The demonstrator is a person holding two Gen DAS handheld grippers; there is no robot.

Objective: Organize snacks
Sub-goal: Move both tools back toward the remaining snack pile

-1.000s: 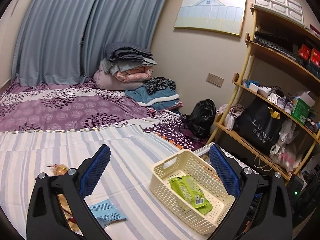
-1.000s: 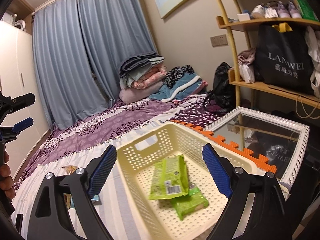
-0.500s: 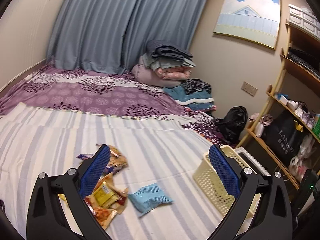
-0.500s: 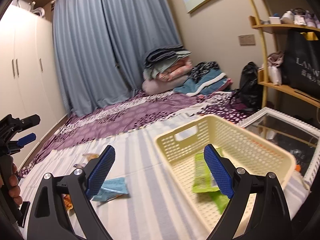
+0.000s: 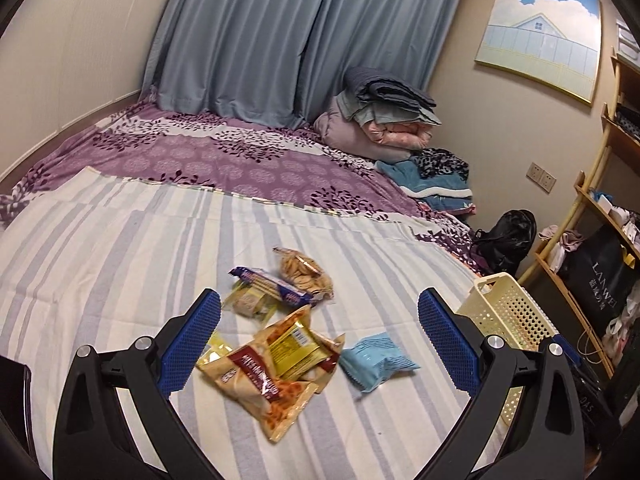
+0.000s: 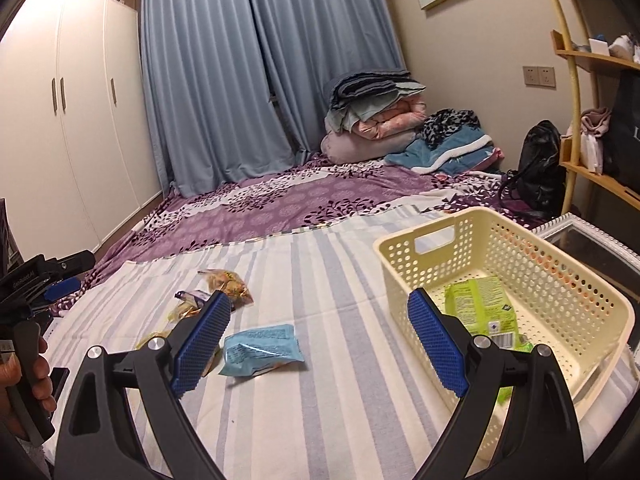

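Several snack packets lie in a loose heap on the striped sheet [image 5: 120,248]: an orange-yellow bag [image 5: 272,368], a dark blue bar [image 5: 272,286], a clear bag of crackers [image 5: 306,270] and a light blue packet [image 5: 376,360] [image 6: 260,348]. My left gripper [image 5: 320,336] hangs open just above the heap, nothing between its fingers. My right gripper [image 6: 320,340] is open and empty, with the light blue packet below its left finger. The cream basket [image 6: 560,280] [image 5: 508,312] sits at the right and holds green packets [image 6: 480,308].
A purple quilt [image 6: 280,204] covers the far half of the bed, with folded bedding [image 5: 384,120] stacked by the curtains. A wooden shelf [image 5: 600,216], a black bag [image 5: 508,240] and a framed mirror [image 6: 592,240] stand right of the bed. A hand [image 6: 24,384] holds the left gripper's handle.
Both views have swung left from the basket toward the snack heap. The left gripper has dropped lower over the packets; the basket has slid to the right edge of its view.
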